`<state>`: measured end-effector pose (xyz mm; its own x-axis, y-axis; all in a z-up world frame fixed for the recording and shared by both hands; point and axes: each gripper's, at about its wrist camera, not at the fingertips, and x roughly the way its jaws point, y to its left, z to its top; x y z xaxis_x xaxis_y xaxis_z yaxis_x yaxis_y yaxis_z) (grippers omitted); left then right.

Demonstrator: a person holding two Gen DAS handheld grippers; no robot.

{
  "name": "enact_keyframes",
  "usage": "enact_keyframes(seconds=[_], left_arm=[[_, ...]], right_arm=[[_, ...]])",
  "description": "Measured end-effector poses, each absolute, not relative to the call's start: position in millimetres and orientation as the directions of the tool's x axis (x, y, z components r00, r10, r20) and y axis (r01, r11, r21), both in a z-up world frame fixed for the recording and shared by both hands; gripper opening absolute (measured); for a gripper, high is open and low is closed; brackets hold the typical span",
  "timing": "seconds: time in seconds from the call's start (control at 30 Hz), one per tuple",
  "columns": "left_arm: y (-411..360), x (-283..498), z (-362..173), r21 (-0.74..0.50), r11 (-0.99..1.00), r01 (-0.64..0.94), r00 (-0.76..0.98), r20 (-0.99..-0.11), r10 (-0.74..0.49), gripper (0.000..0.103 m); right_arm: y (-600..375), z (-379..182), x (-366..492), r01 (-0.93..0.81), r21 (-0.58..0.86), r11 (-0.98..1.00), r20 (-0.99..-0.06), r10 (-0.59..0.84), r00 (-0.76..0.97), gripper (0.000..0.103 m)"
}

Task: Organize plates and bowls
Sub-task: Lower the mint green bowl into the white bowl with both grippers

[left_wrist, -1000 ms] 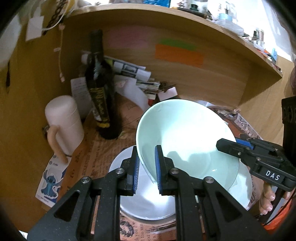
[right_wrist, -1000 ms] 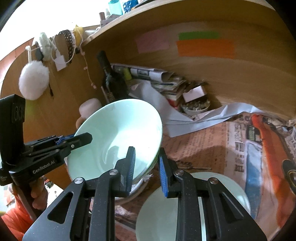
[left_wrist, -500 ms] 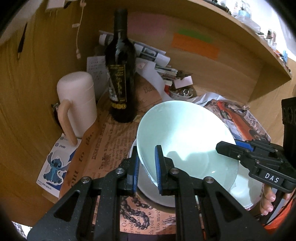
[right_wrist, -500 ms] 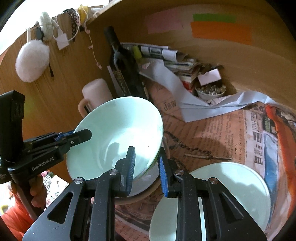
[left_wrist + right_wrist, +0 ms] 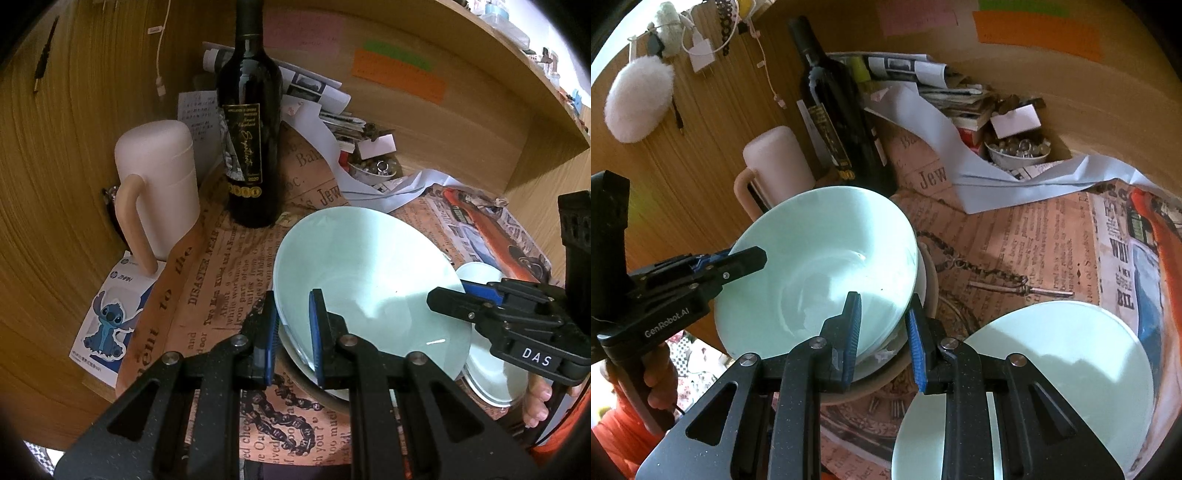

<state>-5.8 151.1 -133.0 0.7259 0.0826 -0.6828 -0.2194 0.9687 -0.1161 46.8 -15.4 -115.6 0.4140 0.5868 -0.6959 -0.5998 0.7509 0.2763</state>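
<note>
- Our left claw [image 5: 291,332] is clamped on the near rim of the pale green bowl [image 5: 369,280].
- Our right claw [image 5: 882,332] pinches the opposite rim.
- The bowl sits tilted over stacked dishes [image 5: 923,280] on the newspaper-covered desk [image 5: 1015,236], beside a pale green plate [image 5: 1052,362] and in front of the wine bottle [image 5: 249,147].

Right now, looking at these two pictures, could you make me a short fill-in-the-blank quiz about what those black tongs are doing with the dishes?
1. Both tongs, left tongs and right tongs, are clamped on the rim of one pale green ____.
2. The tall dark thing standing beside the white jug is a wine ____.
3. The bowl is held ____, not level, over a brown-rimmed dish.
4. A pale green plate lies on the ____-covered surface.

Missing words: bowl; bottle; tilted; newspaper
</note>
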Motion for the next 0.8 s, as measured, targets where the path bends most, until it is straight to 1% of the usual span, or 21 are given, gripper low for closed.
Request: enact_keyframes(seconds=[0.2, 0.3, 0.4, 0.47, 0.63, 0.67, 0.7, 0.8], left_arm=[[147, -5, -136, -0.064, 0.971, -0.228, 0.717, -0.686, 0.123, 0.015], [144, -3, -141, -0.024, 0.973, -0.232, 0.706, -0.692, 0.151, 0.015], [141, -1, -144, 0.009, 0.973, -0.230, 0.701, -0.692, 0.172, 0.015], [140, -1, -143, 0.019, 0.974, -0.226, 0.703, -0.689, 0.177, 0.015], [141, -1, -142, 0.007, 0.975, -0.223, 0.704, -0.690, 0.167, 0.015], [142, -2, -141, -0.002, 0.975, -0.222, 0.705, -0.691, 0.160, 0.016], [144, -3, -140, -0.013, 0.975, -0.222, 0.708, -0.689, 0.152, 0.019], [152, -10, -134, -0.061, 0.971, -0.229, 0.725, -0.677, 0.129, 0.025]], right_arm=[[-13, -115, 48, -0.605, 0.269, 0.749, -0.698, 0.585, 0.414, 0.022], [-12, -114, 46, -0.608, 0.235, 0.758, -0.699, 0.567, 0.435, 0.023], [-11, -114, 44, -0.606, 0.192, 0.772, -0.703, 0.539, 0.464, 0.025], [-11, -114, 45, -0.608, 0.186, 0.772, -0.704, 0.536, 0.466, 0.025], [-12, -114, 46, -0.611, 0.187, 0.770, -0.705, 0.538, 0.462, 0.025], [-12, -114, 46, -0.609, 0.183, 0.772, -0.704, 0.535, 0.467, 0.025], [-13, -112, 45, -0.608, 0.178, 0.774, -0.701, 0.533, 0.473, 0.025], [-16, -107, 43, -0.607, 0.166, 0.777, -0.686, 0.534, 0.495, 0.034]])
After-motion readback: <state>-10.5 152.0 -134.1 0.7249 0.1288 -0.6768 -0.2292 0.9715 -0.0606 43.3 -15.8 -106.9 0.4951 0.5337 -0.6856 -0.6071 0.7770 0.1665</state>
